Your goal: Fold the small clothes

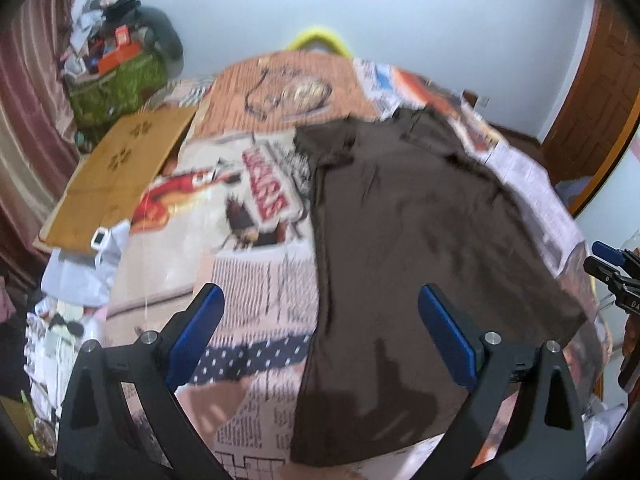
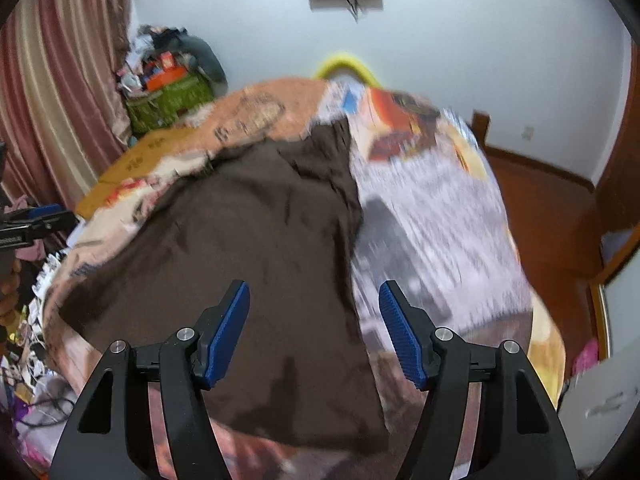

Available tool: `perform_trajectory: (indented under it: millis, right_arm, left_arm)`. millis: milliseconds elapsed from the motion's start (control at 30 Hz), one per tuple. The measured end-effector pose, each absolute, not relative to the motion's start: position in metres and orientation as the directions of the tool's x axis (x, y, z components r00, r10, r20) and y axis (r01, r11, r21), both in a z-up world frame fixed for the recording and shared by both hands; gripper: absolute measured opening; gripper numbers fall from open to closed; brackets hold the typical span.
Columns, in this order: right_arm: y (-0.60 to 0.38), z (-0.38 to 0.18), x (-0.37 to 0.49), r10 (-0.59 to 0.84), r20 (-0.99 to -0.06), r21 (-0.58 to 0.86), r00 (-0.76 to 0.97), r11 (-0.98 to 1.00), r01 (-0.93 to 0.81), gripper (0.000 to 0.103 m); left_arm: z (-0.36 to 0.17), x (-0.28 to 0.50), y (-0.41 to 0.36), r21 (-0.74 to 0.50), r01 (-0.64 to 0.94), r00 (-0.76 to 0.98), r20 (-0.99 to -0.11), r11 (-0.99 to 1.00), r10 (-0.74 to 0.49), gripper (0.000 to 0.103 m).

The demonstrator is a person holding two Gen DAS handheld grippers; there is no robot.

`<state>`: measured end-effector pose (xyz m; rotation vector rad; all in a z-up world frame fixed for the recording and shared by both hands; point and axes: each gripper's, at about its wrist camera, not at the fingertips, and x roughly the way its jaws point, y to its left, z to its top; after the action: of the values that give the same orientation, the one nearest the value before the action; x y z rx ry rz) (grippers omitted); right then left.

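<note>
With the brown garment (image 1: 420,240) lying flat on the newspaper-covered table (image 1: 256,300) and both the left gripper (image 1: 320,332) and right gripper (image 2: 314,328) spread and empty above it, a careless pinch could also snag the newspaper

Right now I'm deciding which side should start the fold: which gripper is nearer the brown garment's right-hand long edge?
Right. The right gripper hangs directly above that edge of the brown garment, fingers open. The left gripper hangs open over the opposite long edge.
</note>
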<state>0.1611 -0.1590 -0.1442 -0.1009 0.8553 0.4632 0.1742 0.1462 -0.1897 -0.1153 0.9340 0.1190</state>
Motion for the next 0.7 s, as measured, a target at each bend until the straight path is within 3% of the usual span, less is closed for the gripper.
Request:
perform_trajectory:
  millis: [100, 200, 400, 633, 700]
  right_arm:
    - [-0.169, -0.170, 0.165, 0.316, -0.795, 0.102, 0.518, 0.911, -0.400, 0.063]
    - [-0.179, -0.191, 0.167, 0.310, -0.826, 0.135, 0.471, 0.919, -0.369, 0.063]
    - [-0.194, -0.213, 0.164, 0.305, -0.853, 0.167, 0.423, 0.928, -0.333, 0.063]
    - [-0.197, -0.222, 0.163, 0.317, -0.857, 0.173, 0.405, 0.919, -0.353, 0.063]
    - [-0.194, -0.223, 0.164, 0.340, -0.853, 0.194, 0.396, 0.911, -0.365, 0.059]
  left_arm:
    - [-0.211, 0.172, 0.153, -0.056, -0.177, 0.538, -0.842, 0.983, 0.049, 0.098]
    - [-0.232, 0.172, 0.159, -0.094, -0.190, 0.483, -0.876, 0.977, 0.010, 0.091]
    - [-0.256, 0.169, 0.151, -0.134, -0.167, 0.428, -0.902, 0.977, -0.051, 0.068]
    - [-0.256, 0.168, 0.150, -0.209, -0.176, 0.440, -0.891, 0.962, -0.113, 0.030]
    - [-0.256, 0.169, 0.149, -0.217, -0.175, 0.437, -0.891, 0.960, -0.121, 0.022]
